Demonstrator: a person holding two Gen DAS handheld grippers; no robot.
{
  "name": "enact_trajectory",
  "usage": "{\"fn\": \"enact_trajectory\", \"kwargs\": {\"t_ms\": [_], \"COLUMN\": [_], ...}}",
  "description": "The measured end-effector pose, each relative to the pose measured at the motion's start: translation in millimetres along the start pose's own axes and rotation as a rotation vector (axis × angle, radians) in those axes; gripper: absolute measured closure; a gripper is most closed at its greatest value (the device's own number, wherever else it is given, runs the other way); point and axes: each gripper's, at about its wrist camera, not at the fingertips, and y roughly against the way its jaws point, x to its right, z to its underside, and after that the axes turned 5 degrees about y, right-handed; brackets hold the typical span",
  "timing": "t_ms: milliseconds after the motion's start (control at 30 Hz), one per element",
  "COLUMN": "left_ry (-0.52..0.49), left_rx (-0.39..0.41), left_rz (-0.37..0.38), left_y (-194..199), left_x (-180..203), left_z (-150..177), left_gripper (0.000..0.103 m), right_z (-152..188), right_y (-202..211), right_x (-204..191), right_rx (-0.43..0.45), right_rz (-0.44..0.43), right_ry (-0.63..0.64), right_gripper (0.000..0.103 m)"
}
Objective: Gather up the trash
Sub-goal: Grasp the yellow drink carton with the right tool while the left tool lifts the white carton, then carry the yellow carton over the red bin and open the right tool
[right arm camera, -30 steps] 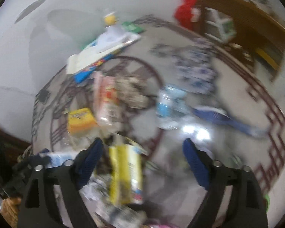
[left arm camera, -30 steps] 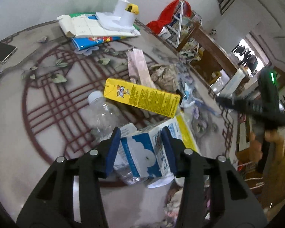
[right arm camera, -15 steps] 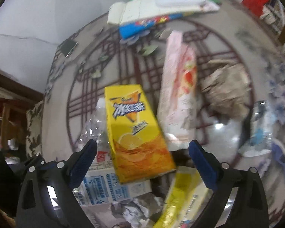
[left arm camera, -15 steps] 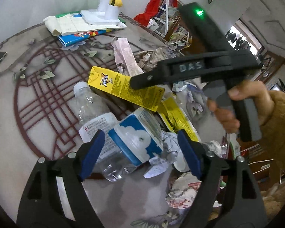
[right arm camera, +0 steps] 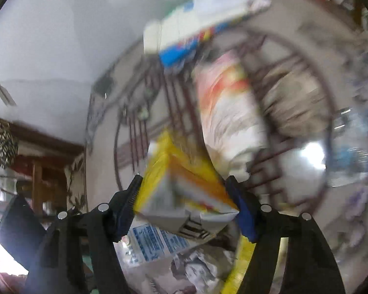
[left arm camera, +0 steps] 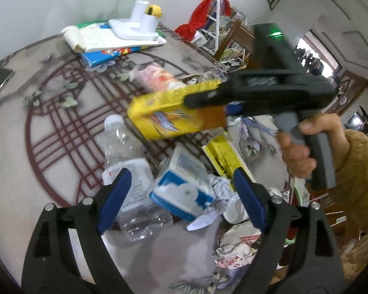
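Your right gripper point(right arm camera: 185, 208) has its blue pads pressed against both sides of the yellow carton point(right arm camera: 181, 186), so you are grasping it near its folded end; from the left wrist view that carton point(left arm camera: 169, 112) rides tilted in the air above the middle of the table point(left arm camera: 17, 171), clear of the pile. Your left gripper point(left arm camera: 181, 196) is spread wide and holds nothing, with the blue-and-white milk carton point(left arm camera: 184, 191) lying between its fingers and a crushed clear bottle point(left arm camera: 132, 171) touching its left side. This looks like the lift-and-carry step for the yellow carton; next you need somewhere to drop it, and no bin shows in either view. Crumpled paper point(left arm camera: 235, 247) and a flat yellow wrapper point(left arm camera: 225, 156) wait near the table's right edge.
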Motion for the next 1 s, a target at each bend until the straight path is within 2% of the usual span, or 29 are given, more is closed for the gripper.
{"fn": "enact_trajectory", "kwargs": {"t_ms": [100,233,500,633,667,767,833,1000], "left_ry": [-0.048,-0.136,-0.196,-0.182,-0.179,-0.190,-0.170,-0.125], "left_rx": [-0.002,-0.075,-0.158,-0.198,-0.207,-0.194,-0.182,-0.087], "left_rz": [-0.010,-0.058,-0.114,-0.137,-0.147,-0.166,-0.168,-0.146], "left_y": [-4.4,-31.6,-79.4,-94.8,-98.0,-97.9,-93.3,-63.4], "left_x": [12.9,31.9,35.4,29.8,28.5,32.2,33.9,44.3], "left_z": [-11.7,-14.1,-3.0,0.5,1.6,3.8,3.4,-4.2], "left_gripper": [0.020,0.019,0.020,0.033,0.033,0.038,0.045,0.046], "right_z": [8.2,37.6,91.4,107.6,110.9,119.4,123.1,127.5], "right_y": [29.6,55.6,89.5,108.3,111.2,115.8,119.6,135.9], "right_x": [9.8,30.2,57.6,63.0,63.3,62.5,60.7,48.3], "right_rx": [0.058,0.086,0.147,0.187,0.193,0.209,0.222,0.280], "right_rz": [0.033,0.088,0.100,0.109,0.111,0.114,0.110,0.115], "right_ry": [-0.034,-0.089,-0.218,-0.250,-0.255,-0.268,-0.275,-0.257], "right_gripper": [0.040,0.040,0.041,0.041,0.041,0.041,0.041,0.041]}}
